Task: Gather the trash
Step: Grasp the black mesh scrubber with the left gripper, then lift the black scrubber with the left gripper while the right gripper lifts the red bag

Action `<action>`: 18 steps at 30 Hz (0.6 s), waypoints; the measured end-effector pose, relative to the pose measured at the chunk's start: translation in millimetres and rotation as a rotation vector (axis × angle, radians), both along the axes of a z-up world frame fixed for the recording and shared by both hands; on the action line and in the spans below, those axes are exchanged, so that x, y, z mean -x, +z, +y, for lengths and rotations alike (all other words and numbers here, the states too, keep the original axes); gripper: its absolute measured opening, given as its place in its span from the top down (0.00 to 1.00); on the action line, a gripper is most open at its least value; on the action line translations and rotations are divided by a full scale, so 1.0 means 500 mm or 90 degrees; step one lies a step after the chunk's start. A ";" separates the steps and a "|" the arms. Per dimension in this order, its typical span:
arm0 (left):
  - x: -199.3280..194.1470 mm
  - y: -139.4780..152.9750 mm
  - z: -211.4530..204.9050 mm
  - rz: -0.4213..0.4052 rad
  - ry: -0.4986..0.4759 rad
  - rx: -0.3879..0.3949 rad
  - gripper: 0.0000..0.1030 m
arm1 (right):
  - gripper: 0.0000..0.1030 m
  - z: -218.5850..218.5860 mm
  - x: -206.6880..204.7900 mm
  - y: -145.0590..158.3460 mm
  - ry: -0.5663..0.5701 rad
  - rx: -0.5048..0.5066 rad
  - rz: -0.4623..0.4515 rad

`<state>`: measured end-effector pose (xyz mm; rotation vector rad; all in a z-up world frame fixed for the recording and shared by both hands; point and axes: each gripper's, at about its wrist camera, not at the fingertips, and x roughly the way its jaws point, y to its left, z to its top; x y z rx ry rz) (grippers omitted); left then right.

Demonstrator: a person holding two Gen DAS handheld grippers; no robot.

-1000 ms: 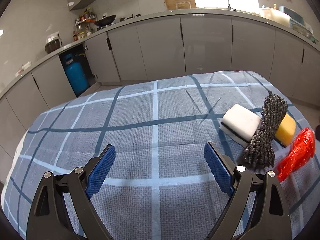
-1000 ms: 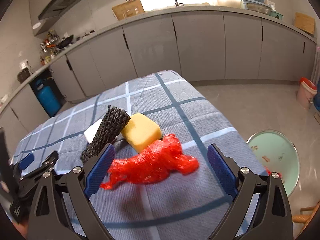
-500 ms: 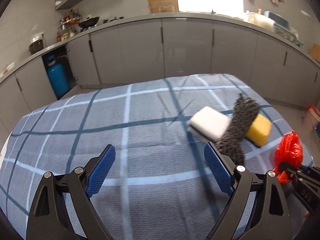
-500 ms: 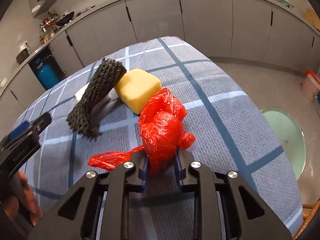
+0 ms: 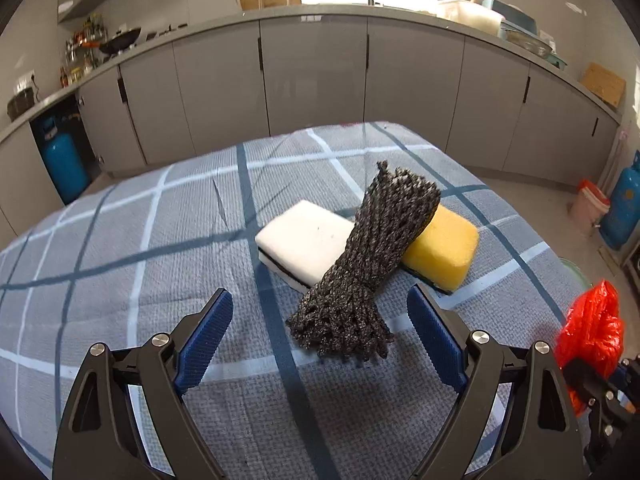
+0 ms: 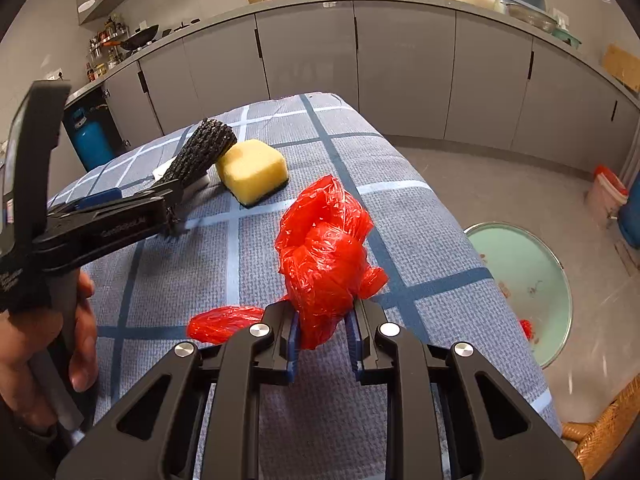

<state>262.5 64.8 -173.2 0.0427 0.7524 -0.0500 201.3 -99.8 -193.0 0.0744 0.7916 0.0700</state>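
Plastic, red and crumpled, is now clamped in the right gripper (image 6: 320,354): the red bag (image 6: 326,248) bulges up between the two fingers, which have closed narrow on its lower part, while a loose tail of it trails out to the left just above the checked cloth of the bench (image 6: 400,208). A second ago the same bag lay flat on the cloth between wide-open fingers; half a second ago they had only just pinched it, and since then the bundle has come up off the cloth. That suggests the first piece of trash is secured and ready to be carried off, probably toward the pale green basin (image 6: 524,280) on the floor past the bench's right edge, though nothing yet shows it heading there. The left gripper (image 5: 320,338) has its fingers spread wide and holds nothing; it has swung round from open cloth so that the dark netted bundle (image 5: 368,264) now sits squarely ahead, between the finger pads but not touched by them. That bundle leans across the white sponge (image 5: 304,240) and the yellow sponge (image 5: 444,248), toward the bench's far right corner. My guess is the bundle is the left gripper's next pick.
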 end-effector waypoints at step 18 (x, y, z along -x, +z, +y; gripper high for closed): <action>0.041 -0.011 -0.025 -0.005 -0.048 -0.008 0.83 | 0.79 0.033 0.006 -0.043 0.017 0.039 -0.005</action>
